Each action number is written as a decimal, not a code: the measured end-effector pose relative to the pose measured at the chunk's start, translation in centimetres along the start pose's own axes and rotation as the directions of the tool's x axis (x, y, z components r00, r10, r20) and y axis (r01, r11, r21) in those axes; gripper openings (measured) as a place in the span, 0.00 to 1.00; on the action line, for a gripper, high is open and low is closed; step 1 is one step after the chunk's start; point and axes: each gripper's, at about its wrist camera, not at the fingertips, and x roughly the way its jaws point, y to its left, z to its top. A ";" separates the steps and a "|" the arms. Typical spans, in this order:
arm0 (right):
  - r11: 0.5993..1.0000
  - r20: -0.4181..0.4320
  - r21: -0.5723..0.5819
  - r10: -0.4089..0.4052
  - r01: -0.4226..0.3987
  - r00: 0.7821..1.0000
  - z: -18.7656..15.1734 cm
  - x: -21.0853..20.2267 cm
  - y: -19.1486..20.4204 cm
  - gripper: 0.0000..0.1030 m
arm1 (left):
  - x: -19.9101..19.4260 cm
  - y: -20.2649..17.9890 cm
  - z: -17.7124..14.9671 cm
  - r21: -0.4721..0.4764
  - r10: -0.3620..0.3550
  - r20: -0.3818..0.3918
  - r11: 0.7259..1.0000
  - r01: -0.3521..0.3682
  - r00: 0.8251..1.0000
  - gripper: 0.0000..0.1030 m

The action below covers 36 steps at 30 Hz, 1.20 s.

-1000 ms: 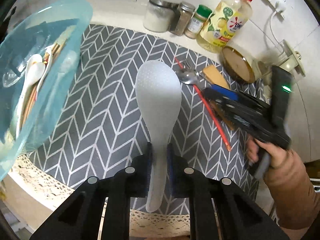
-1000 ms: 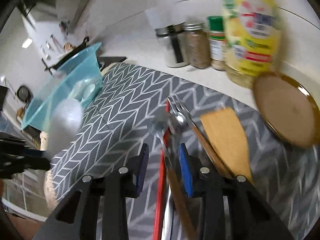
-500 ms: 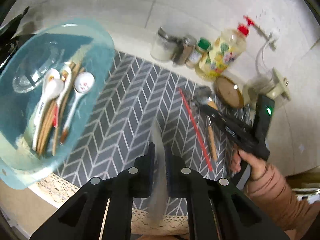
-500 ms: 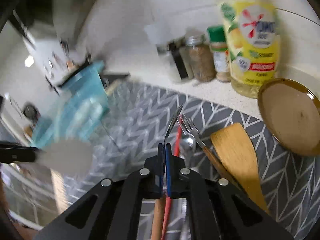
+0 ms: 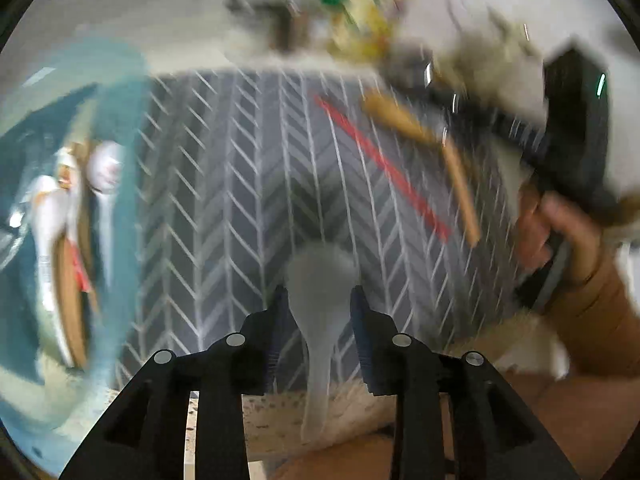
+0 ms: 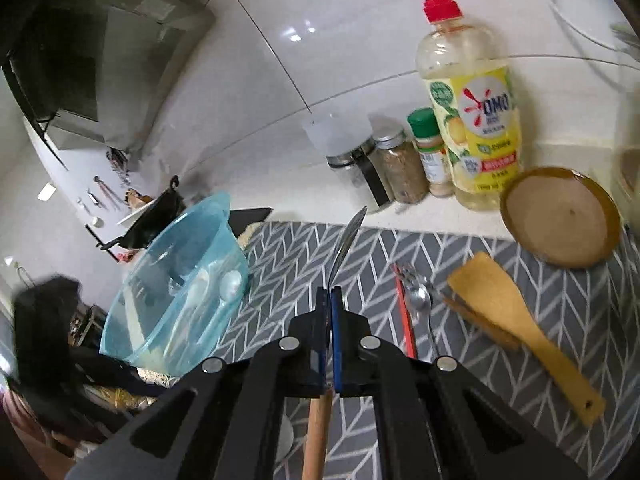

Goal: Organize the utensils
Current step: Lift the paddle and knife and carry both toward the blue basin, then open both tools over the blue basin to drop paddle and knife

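Since the earlier frames, our left tongs (image 5: 317,312) have just been opening: the white rice paddle (image 5: 320,300) that was clamped edge-on now sits flat-faced between the pads with gaps on both sides, so we read it as released, jaws moderately wide. Its handle runs toward 6 o'clock, its head toward 12. The left wrist view is heavily blurred.

Our right tongs (image 6: 331,304) went from open astride the utensil pile to fully closed on a spoon with a wooden handle (image 6: 344,248). Its metal bowl, seen edge-on, points to 12 o'clock, clear of the grey chevron mat (image 6: 288,256); the wooden end exits toward 6 o'clock.

Remaining on the mat in the right wrist view:
- red chopstick (image 6: 406,320), at 3 o'clock from the tongs
- metal spoon (image 6: 422,300), just beside the chopstick, with another metal piece touching it that we cannot identify
- wooden spatula (image 6: 516,320), further toward 3 o'clock, blade toward 11 o'clock

A blue translucent basin (image 6: 180,292) sits at 9 o'clock, at the mat's edge, holding white ceramic spoons (image 6: 230,284). In the left wrist view the basin is also at 9 o'clock, and wooden handles show beside the spoons.

Along the counter (image 6: 280,200) toward 1 o'clock: spice jars (image 6: 400,168), dish soap bottle (image 6: 472,120), brown saucer (image 6: 560,216).

A hand (image 5: 560,232) at 3 o'clock in the left wrist view carries the right tool.
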 end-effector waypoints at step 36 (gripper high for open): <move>0.989 0.095 0.064 0.127 -0.133 0.987 3.7 -2.7 6.6 0.03 | -12.8 5.5 1.9 -0.187 0.004 0.342 0.980 0.064 0.940 0.02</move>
